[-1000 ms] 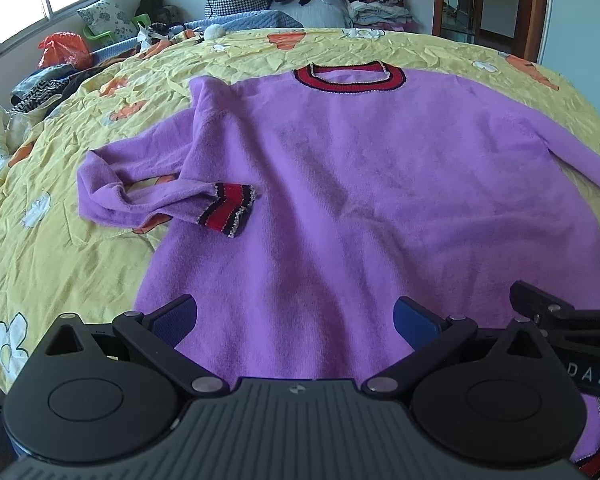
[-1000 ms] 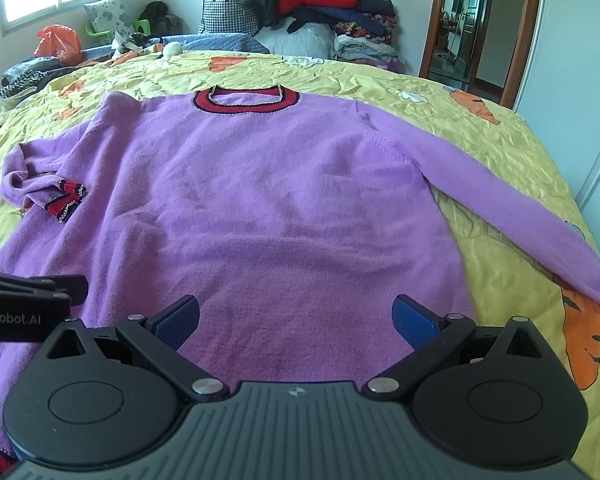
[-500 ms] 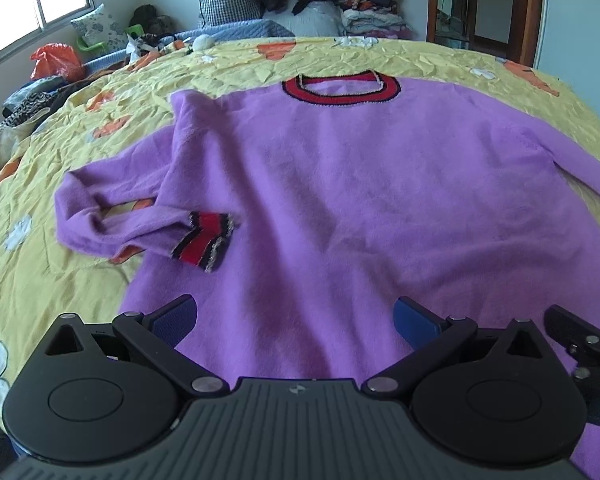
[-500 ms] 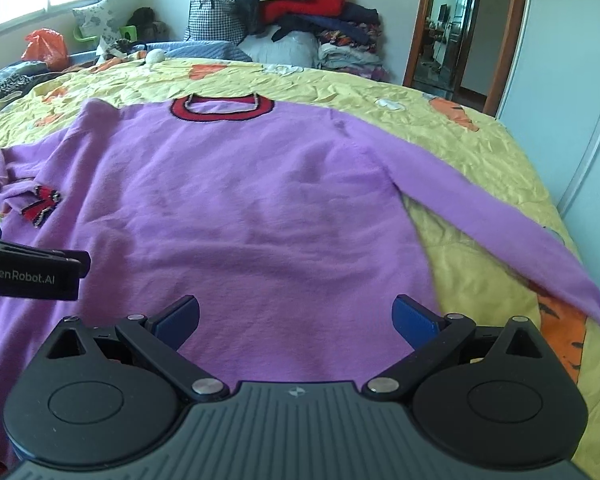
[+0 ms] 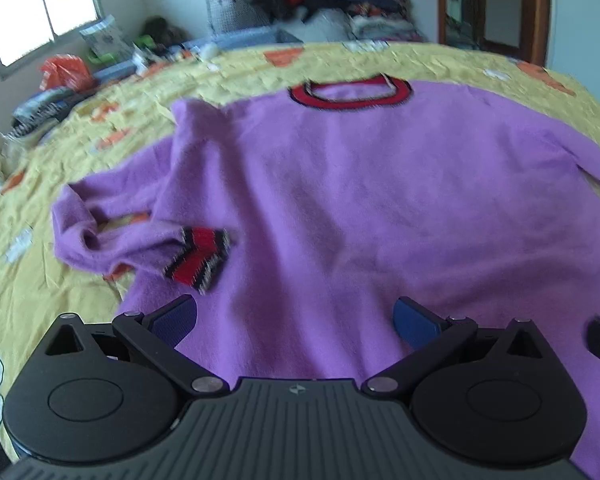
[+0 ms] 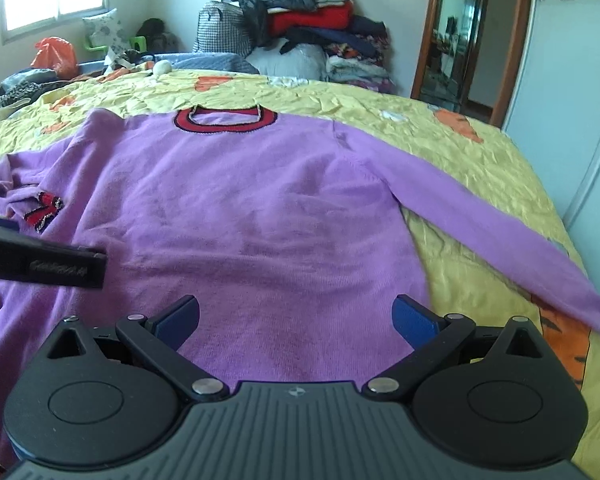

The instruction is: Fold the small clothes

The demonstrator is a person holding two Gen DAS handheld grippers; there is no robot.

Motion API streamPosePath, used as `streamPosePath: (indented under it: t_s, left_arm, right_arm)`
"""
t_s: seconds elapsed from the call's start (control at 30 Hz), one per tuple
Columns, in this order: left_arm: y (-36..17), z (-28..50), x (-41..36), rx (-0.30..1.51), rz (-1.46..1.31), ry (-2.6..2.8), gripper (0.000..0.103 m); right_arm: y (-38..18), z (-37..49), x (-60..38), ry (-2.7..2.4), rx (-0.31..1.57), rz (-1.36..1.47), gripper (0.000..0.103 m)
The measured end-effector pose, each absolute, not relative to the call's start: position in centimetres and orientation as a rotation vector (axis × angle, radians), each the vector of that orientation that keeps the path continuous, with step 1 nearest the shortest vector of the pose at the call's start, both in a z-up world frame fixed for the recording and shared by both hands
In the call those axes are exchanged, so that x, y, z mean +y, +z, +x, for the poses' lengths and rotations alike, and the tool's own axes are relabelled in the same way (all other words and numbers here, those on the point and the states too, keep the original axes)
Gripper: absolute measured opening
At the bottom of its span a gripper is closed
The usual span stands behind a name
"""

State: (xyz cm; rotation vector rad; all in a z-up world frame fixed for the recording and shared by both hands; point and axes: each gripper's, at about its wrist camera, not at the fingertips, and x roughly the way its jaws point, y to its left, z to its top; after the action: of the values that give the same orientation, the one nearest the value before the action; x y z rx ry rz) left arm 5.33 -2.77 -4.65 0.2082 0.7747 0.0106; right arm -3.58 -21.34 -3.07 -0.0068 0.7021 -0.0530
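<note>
A purple sweater [image 5: 360, 200] [image 6: 240, 208] with a red collar [image 6: 225, 120] lies flat on the yellow bedspread [image 6: 480, 152], collar away from me. Its left sleeve is bunched and bent back, the red striped cuff [image 5: 198, 258] [image 6: 44, 212] resting on the body. The right sleeve [image 6: 500, 232] stretches straight out toward the bed's right edge. My left gripper [image 5: 294, 322] is open above the sweater's lower body, just short of the cuff, nothing between its fingers. My right gripper [image 6: 296, 318] is open above the lower middle of the sweater, empty. The left gripper's side [image 6: 44, 266] shows at the right wrist view's left.
A heap of folded and loose clothes [image 6: 312, 20] and a checked bag [image 6: 220, 28] stand past the far end of the bed. An orange bag [image 6: 54, 52] and clutter lie by the window at left. A wooden door frame [image 6: 504, 40] and white wall stand at right.
Both grippers have moved back and lower toward the sweater's hem. The left view has swung so the cuff sits closer to its left finger. The sweater itself has not moved.
</note>
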Motion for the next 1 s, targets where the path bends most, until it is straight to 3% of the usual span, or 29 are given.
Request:
streamPosePath:
  t_s: [0.27, 0.47, 0.73, 1.0]
  left_arm:
    - [-7.2, 7.8, -1.5, 0.735, 0.032, -0.006, 0.103]
    - [-7.6, 6.9, -2.1, 0.665, 0.058, 0.013, 0.103]
    - [-7.8, 6.8, -1.2, 0.670, 0.017, 0.003, 0.103]
    - [-7.0, 7.8, -0.7, 0.744, 0.041, -0.088, 0.103]
  right_arm:
    - [-2.6, -5.3, -22.3, -0.013, 0.600, 0.048, 0.103]
    - [-2.5, -6.1, -23.9, -0.064, 0.593, -0.026, 0.103]
    - [-4.4, -6.2, -33.4, -0.335, 0.708, 0.072, 0.103]
    - [-7.0, -9.1, -40.9, -0.474, 0.676, 0.273, 0.103]
